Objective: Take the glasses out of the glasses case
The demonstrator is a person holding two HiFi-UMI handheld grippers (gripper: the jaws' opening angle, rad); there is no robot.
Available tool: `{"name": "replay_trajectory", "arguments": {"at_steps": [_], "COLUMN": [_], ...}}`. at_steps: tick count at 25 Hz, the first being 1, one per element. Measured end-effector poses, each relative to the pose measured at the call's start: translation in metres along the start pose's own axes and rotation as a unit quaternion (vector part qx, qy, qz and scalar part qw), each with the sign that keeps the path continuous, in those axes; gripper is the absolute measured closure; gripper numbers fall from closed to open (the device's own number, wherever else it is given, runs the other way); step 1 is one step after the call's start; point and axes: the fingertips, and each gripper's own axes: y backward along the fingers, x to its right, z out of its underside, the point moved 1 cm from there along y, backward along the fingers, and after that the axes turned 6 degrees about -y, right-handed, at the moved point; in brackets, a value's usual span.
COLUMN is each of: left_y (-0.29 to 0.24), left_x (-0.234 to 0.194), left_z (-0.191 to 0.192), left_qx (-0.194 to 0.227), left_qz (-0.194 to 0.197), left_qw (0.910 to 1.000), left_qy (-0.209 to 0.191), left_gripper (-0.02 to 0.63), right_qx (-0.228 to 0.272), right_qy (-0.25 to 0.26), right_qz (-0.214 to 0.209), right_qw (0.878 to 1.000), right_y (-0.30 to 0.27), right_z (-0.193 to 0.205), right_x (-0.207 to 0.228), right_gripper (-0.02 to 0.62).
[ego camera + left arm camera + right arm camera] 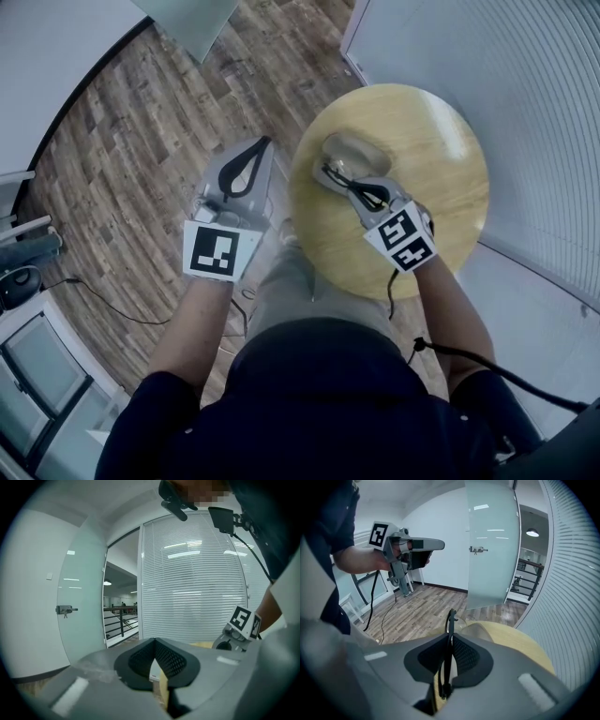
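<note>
Glasses (451, 618) clamped between right gripper (449, 641) jaws (over the table (515, 644)).

L gripper (258, 152) is held out front, nearly level. Its pads (140, 660) are seen closed tip to tip in the L gripper view, w/ nothing betw. them. R gripper (349, 180) is pitched steeply down & fwd. Its jaws are drawn nearly together and pressed on a thin dark part of the glasses (450, 620), which is clamped betw. the 2 mesh faces. L forearm (192, 323) & R forearm (452, 314) are stretched fwd, bare below dark sleeves. The 2 grippers are kept well apart, side by side, w/ L marker cube (221, 251) & R marker cube (403, 237) turned up.
</note>
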Motion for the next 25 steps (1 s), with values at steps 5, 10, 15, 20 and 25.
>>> {"name": "replay_trajectory", "arguments": {"at_steps": [5,10,15,20,25], "left_y": [0.009,0.012,0.016,0.028,0.039], "left_x": [0.000,0.002,0.001,0.005,0.016], "left_z": [-0.012,-0.043,-0.063,-0.079,-0.096], "left_qx": [0.011,0.030,0.037,0.030,0.042], "left_qz": [-0.009,0.000,0.002,0.003,-0.003], "left_qw": [0.9999,0.9994,0.9992,0.9990,0.9981], "left_qy": [-0.009,-0.019,-0.015,-0.033,-0.045], "left_gripper": [0.600,0.600,0.600,0.600,0.600], "right_qx": [0.019,0.034,0.052,0.069,0.091], "right_qy": [0.005,0.003,0.002,-0.002,0.003], "right_qz": [0.022,0.045,0.060,0.070,0.081], "right_qw": [1.000,0.998,0.997,0.995,0.993], "right_y": [0.021,0.049,0.068,0.086,0.108], "right_z": [-0.009,-0.030,-0.044,-0.051,-0.056], "right_x": [-0.001,0.002,0.002,-0.007,-0.016], "right_gripper": [0.561,0.561,0.561,0.561,0.561]}}
